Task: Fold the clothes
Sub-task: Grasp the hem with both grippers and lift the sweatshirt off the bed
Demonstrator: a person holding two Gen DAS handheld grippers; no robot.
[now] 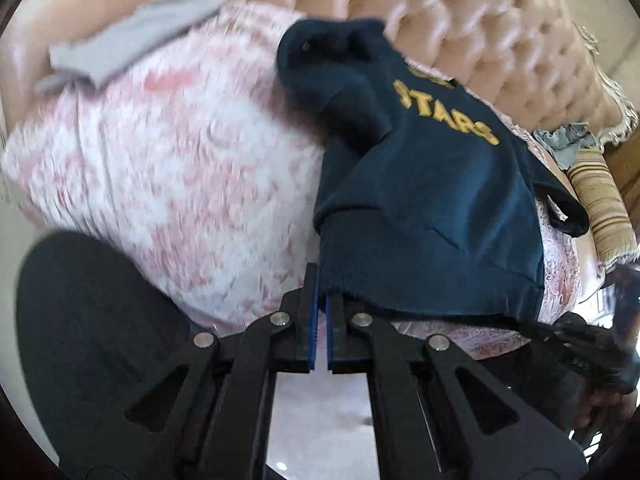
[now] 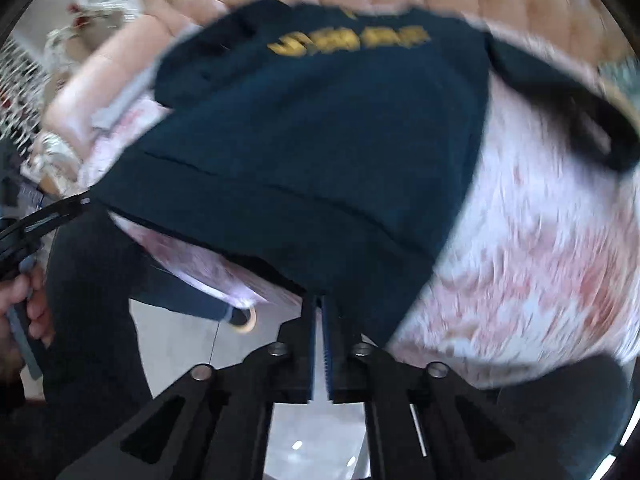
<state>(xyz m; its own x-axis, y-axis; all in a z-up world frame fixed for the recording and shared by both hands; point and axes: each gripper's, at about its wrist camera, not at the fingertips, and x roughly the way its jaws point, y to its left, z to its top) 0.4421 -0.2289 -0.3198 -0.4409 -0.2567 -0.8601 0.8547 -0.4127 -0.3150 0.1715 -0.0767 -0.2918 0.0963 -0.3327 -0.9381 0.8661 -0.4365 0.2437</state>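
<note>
Two grippers pinch the near hem of one navy T-shirt (image 1: 432, 208), which lies spread over a pink-and-white patterned cover (image 1: 168, 184) on a sofa. From the left wrist camera, the left gripper (image 1: 322, 286) has its blue-padded jaws pressed together on a corner of the shirt's hem, the fabric rising from the pads in a fold toward the sofa back. Yellow letters reading "STARS" (image 1: 444, 112) run across the shirt's upper part, and the far end of the garment is bunched into a dark lump near the tufted pink backrest (image 1: 460, 20). A flat grey cloth (image 1: 140, 36) lies on the cover well apart from the shirt, toward the upper left. At the right edge of that view sit a striped cushion (image 1: 600, 204) and a carved silver-coloured armrest (image 1: 616, 116), with the other tool showing only as a dark blur below them. From the right wrist camera, heavily blurred, the right gripper (image 2: 320, 300) is likewise clamped shut on the hem at the shirt's near edge, where the cloth hangs just over the front of the seat. The person's hand (image 2: 28, 308) grips the handle of the left tool at the left edge of this view, and dark trouser legs (image 2: 92, 280) stand on a pale tiled floor (image 2: 188, 344) below.
</note>
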